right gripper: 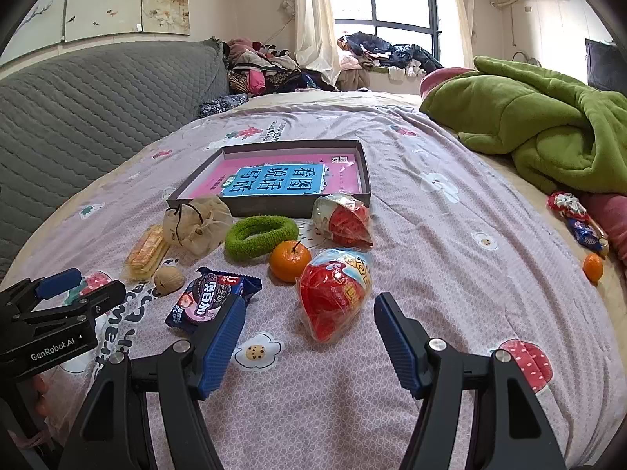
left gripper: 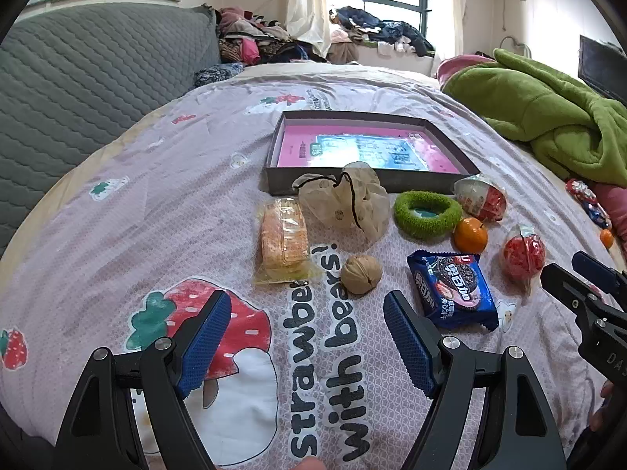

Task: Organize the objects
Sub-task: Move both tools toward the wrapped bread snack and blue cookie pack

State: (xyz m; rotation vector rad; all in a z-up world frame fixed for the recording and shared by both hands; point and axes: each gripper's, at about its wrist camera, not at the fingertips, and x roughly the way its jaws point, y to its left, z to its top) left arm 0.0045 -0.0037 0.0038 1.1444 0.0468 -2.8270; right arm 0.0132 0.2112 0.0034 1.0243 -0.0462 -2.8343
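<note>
left wrist view shows the left gripper (left gripper: 305, 309) tilted down over the bedspread (left gripper: 156, 203), its jaws spread wide with nothing between them, and a walnut (left gripper: 361, 274) lies just ahead of its fingertips beside a blue cookie packet (left gripper: 452, 290). right wrist view shows the right gripper (right gripper: 309, 317) angled down the same way, jaws spread and empty, with a red wrapped toy (right gripper: 333, 293) just ahead between its fingers and an orange (right gripper: 290, 260) beyond it. behind the items sits an open box (right gripper: 274, 205) with a pink book inside, well apart from both grippers.
</note>
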